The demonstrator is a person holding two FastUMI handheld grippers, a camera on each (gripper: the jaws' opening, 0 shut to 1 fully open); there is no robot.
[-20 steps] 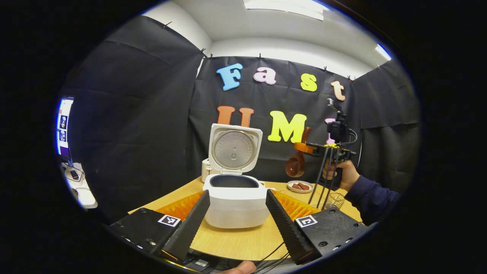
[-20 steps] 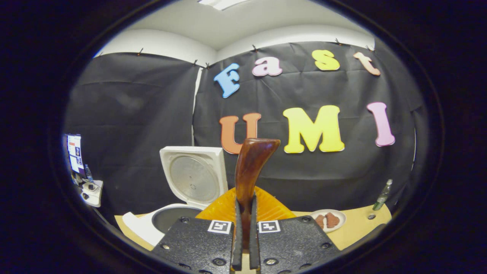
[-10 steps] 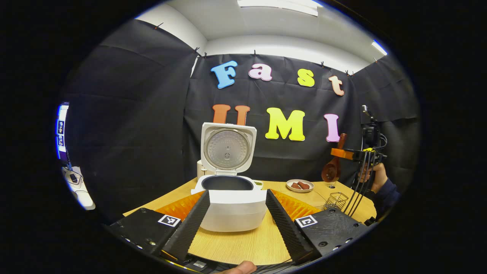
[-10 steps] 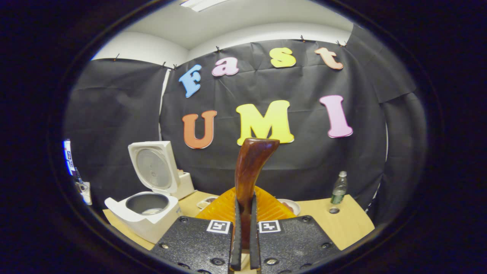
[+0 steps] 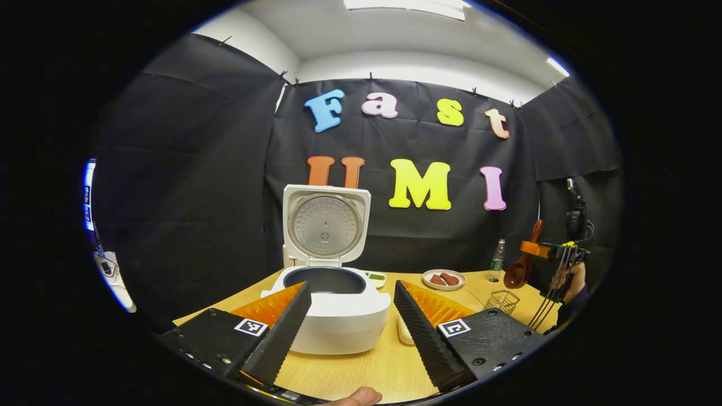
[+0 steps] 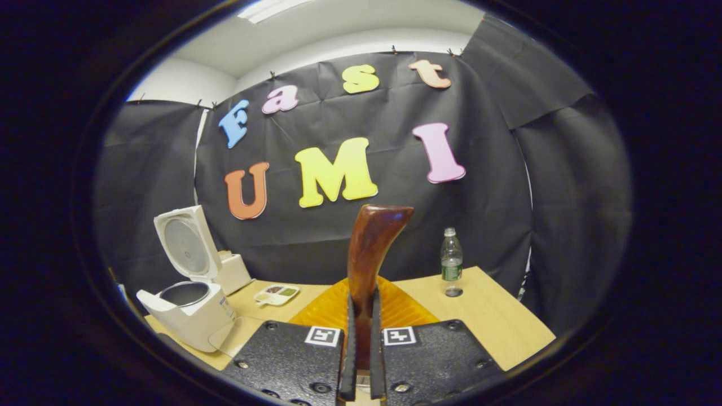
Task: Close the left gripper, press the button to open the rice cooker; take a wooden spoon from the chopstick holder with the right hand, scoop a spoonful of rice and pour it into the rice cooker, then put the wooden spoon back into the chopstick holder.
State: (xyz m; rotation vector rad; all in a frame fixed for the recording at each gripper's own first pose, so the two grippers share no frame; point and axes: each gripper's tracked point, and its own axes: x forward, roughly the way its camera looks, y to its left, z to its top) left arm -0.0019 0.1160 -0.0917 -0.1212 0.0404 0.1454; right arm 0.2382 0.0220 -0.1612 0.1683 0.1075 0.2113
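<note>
The wooden table (image 5: pixel 361 366) spans the bottom of both views, pale and grained. On it, in the left gripper view, the white rice cooker (image 5: pixel 338 316) stands straight ahead with its lid (image 5: pixel 325 225) swung up and standing upright, the dark inner pot (image 5: pixel 324 280) exposed; in the right gripper view the same cooker (image 6: pixel 192 310) sits far off to the left edge of the table. The left gripper (image 5: pixel 352 332) hangs in front of the cooker with its jaws wide apart, one finger to each side of the cooker's body and touching nothing. The right gripper (image 6: pixel 362 349) has its jaws clamped tight on the handle of the wooden spoon (image 6: pixel 369 254), whose dark brown handle rises upright between the fingers; from the left gripper view that gripper (image 5: pixel 550 251) shows at the far right, raised above the table in a hand (image 5: pixel 572 279), the spoon (image 5: pixel 522 265) hanging bowl-down from it, just above and to the right of the wire chopstick holder (image 5: pixel 502 300). Smaller things lie toward the back: a clear water bottle (image 6: pixel 451 262) standing upright near the wall, a small round plate (image 5: pixel 444 278) with brown pieces, and a little divided dish (image 6: pixel 276 293) just beside the cooker.
</note>
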